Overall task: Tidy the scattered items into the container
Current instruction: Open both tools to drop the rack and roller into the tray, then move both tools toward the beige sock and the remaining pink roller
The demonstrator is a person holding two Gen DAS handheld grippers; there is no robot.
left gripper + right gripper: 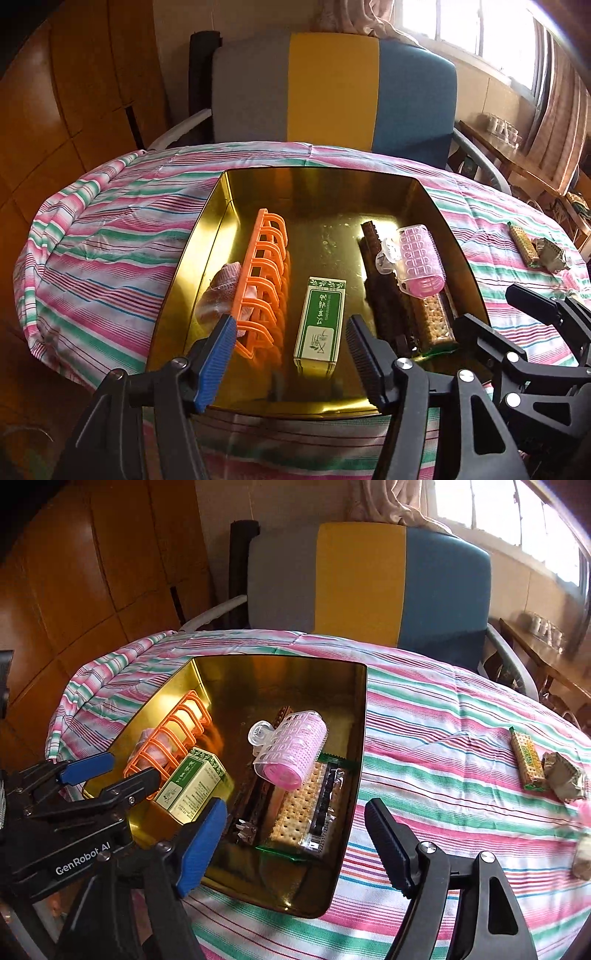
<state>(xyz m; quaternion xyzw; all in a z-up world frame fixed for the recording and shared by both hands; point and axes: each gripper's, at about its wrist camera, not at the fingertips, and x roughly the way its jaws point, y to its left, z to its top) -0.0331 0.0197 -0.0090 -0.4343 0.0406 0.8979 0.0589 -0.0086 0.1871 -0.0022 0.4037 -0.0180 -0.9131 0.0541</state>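
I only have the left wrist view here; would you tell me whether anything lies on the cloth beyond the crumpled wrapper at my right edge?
Observer: Yes. Past the crumpled wrapper a pale item lies at the frame's edge, too cut off to identify.
Operator: Thank you. Is the right gripper holding anything?
Observer: No, the right gripper is open and empty over the gold tin.
Operator: What lies beside the crackers?
Observer: A dark barcoded packet lies against the cracker pack.
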